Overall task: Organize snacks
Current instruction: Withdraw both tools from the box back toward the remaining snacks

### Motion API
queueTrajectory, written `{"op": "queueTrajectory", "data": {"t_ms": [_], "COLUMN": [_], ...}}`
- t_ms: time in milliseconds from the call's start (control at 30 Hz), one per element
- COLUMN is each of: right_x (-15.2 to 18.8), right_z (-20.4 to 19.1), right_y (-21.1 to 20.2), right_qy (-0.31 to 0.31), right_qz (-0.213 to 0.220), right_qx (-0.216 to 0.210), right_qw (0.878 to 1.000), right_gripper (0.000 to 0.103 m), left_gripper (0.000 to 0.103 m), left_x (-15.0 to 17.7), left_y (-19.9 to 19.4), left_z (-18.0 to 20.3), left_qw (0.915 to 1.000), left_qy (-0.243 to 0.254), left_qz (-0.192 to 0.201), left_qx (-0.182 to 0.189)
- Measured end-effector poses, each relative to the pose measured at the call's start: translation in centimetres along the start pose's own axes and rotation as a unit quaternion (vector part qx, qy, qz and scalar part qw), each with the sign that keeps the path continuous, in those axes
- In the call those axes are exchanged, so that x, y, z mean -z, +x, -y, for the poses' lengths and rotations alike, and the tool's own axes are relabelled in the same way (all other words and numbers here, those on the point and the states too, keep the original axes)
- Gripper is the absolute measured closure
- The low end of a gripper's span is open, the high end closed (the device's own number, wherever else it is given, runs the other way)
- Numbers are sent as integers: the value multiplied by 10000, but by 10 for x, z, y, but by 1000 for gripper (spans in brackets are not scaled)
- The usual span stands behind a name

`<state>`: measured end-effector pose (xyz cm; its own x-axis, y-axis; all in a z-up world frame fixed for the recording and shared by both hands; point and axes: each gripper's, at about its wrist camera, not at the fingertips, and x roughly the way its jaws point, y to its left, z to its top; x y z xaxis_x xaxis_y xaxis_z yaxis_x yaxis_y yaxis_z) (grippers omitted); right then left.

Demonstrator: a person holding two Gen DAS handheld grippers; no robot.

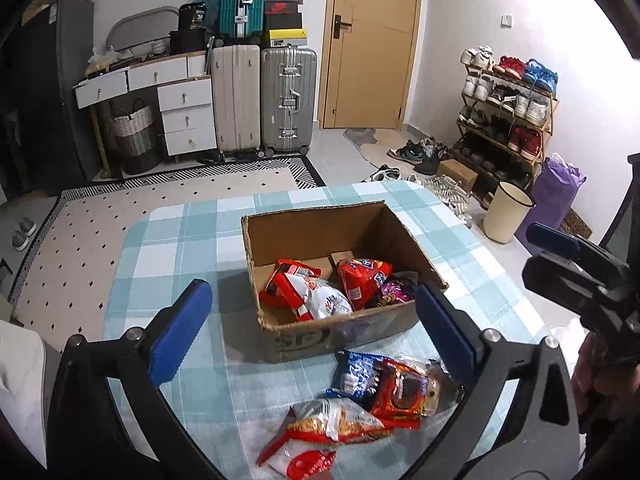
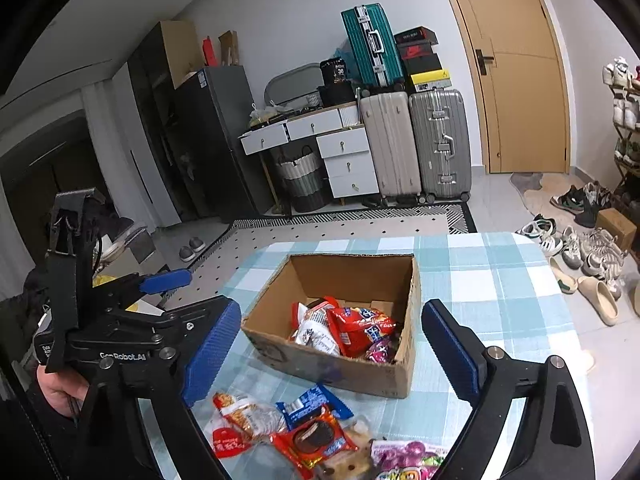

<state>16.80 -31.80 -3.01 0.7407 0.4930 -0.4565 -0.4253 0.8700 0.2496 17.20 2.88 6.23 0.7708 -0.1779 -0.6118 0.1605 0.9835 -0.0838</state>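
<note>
We see the left gripper (image 1: pixel 314 328) spread wide and empty, the cardboard box (image 1: pixel 316 220) at centre frame just beyond its pads. Snack packets (image 1: pixel 316 296) lie inside the box; more loose packets (image 1: pixel 384 392) sit on the checked tablecloth (image 1: pixel 180 240) at lower centre. The right gripper (image 2: pixel 332 348) likewise gapes, grasping nothing, with the box between and beyond its fingers.

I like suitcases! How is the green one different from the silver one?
The green suitcase is teal and sits tilted up on top of things; the silver suitcase is grey and stands upright on the floor. The green one looks slimmer. Both have ribbed shells and metal trim.
</note>
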Motion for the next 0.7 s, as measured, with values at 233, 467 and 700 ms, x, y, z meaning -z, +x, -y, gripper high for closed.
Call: {"op": "queueTrajectory", "data": {"t_ms": [233, 467, 700], "right_x": [16, 42, 66], "right_z": [-16, -30, -32], "right_y": [-27, -50, -56], "right_qy": [-110, -131, 55], "right_qz": [111, 253, 238], "right_qx": [14, 0, 35], "right_qw": [9999, 9996, 9997], "right_gripper": [4, 2, 1], "left_gripper": [1, 1, 1], "left_x": [25, 51, 84], "left_y": [-28, -49, -53], "left_z": [2, 3, 1], "left_qw": [9999, 9997, 9996], "left_qy": [-66, -34, -256], "left_qz": [86, 174, 72], "left_qx": [-80, -190, -132]}}
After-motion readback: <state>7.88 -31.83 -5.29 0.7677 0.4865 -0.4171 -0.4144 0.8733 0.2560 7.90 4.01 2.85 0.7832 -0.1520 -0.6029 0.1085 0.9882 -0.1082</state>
